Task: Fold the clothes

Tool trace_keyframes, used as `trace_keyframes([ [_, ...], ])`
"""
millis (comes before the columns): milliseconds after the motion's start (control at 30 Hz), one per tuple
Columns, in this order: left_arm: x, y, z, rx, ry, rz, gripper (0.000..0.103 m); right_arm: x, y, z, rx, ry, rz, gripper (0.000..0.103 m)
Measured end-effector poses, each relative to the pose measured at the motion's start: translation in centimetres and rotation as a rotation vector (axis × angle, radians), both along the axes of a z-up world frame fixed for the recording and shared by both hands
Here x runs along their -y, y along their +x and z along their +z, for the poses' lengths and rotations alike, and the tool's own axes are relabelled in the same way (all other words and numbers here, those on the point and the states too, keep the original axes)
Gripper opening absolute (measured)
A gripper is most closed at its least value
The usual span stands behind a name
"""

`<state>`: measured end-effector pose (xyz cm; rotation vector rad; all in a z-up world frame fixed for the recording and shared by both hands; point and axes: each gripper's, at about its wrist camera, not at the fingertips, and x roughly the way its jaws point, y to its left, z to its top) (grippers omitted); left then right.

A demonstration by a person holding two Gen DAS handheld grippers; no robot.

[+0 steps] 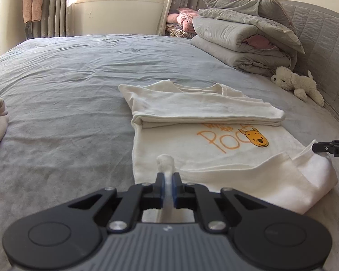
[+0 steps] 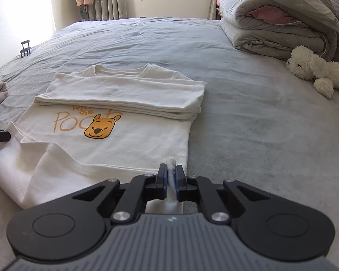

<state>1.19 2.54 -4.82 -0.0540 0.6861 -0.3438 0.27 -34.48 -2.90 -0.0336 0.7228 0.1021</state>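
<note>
Pinching the near hem of the T-shirt (image 1: 192, 155) at both corners, mid-fold.

Left gripper (image 1: 167, 180) has its jaws clamped on a bunched bit of white fabric at one bottom corner, right gripper (image 2: 171, 178) is clamped on the other, so it's one shirt held at two points. It lies on the grey bed (image 1: 67, 79), collar end already doubled over down to the bear print (image 2: 99, 128), with the lower part slack and rumpled toward me. My guess: we're on the bottom-up fold, and next both corners need lifting together and carrying evenly over the print. Count: two grippers, one shirt, one plush dog (image 2: 316, 72), one quilt stack (image 1: 244, 36).
</note>
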Motion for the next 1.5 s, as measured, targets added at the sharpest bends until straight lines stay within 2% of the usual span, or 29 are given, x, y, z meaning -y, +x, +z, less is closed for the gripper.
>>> trace_keyframes([
  [167,-1.7,-1.6,1.5,0.124,-0.092,0.042,0.007,0.5,-1.6,1.5,0.112,0.005,-0.044,0.007],
  [267,-2.6,-1.5,2.0,0.159,-0.148,0.081,0.007,0.8,-1.2,1.6,0.135,0.015,-0.068,0.007],
  [333,-2.6,-0.7,1.6,0.134,-0.155,0.094,0.007,0.8,-0.4,1.4,0.130,0.026,-0.082,0.007],
  [467,-1.6,1.0,0.1,0.083,-0.090,0.111,0.007,0.6,1.6,0.0,0.086,0.028,-0.097,0.007],
  [533,-1.3,1.9,-0.9,0.024,-0.072,0.121,0.007,0.7,2.3,-1.0,0.039,0.036,-0.112,0.008],
  [600,-1.3,2.6,-1.6,-0.030,-0.074,0.134,0.014,0.8,2.9,-1.9,-0.010,0.046,-0.129,0.010],
  [633,-1.6,2.7,-1.8,-0.049,-0.097,0.145,0.016,0.9,3.0,-2.0,-0.020,0.058,-0.140,0.015],
  [700,-2.3,2.7,-1.6,-0.056,-0.154,0.165,0.026,1.4,2.9,-1.7,-0.019,0.092,-0.162,0.022],
  [767,-2.8,2.7,-1.3,-0.055,-0.196,0.177,0.028,1.8,2.5,-1.1,0.000,0.119,-0.169,0.036],
  [800,-2.9,2.7,-1.2,-0.053,-0.206,0.180,0.028,1.9,2.3,-0.9,0.008,0.125,-0.170,0.039],
  [967,-1.9,3.0,-1.5,-0.056,-0.147,0.170,0.026,1.7,2.4,-1.2,-0.015,0.146,-0.151,0.039],
  [1000,-1.6,3.0,-1.6,-0.052,-0.128,0.171,0.021,1.5,2.6,-1.4,-0.025,0.141,-0.142,0.039],
  [1033,-1.3,2.9,-1.5,-0.039,-0.112,0.175,0.014,1.2,2.6,-1.5,-0.026,0.128,-0.136,0.033],
  [1067,-0.9,2.7,-1.5,-0.025,-0.096,0.180,0.007,0.9,2.6,-1.5,-0.023,0.113,-0.133,0.013],
  [1100,-0.6,2.6,-1.4,-0.008,-0.081,0.184,0.007,0.7,2.6,-1.6,-0.019,0.098,-0.130,0.009],
  [1200,0.1,1.9,-0.6,0.065,-0.051,0.191,0.006,0.4,2.2,-1.0,0.029,0.082,-0.142,0.007],
  [1367,0.1,2.1,1.1,0.146,-0.063,0.226,0.006,-0.5,2.5,0.4,0.127,0.003,-0.155,0.006],
  [1500,0.2,4.0,1.3,0.140,-0.073,0.256,0.006,-0.8,4.3,0.8,0.166,-0.006,-0.183,0.006],
])
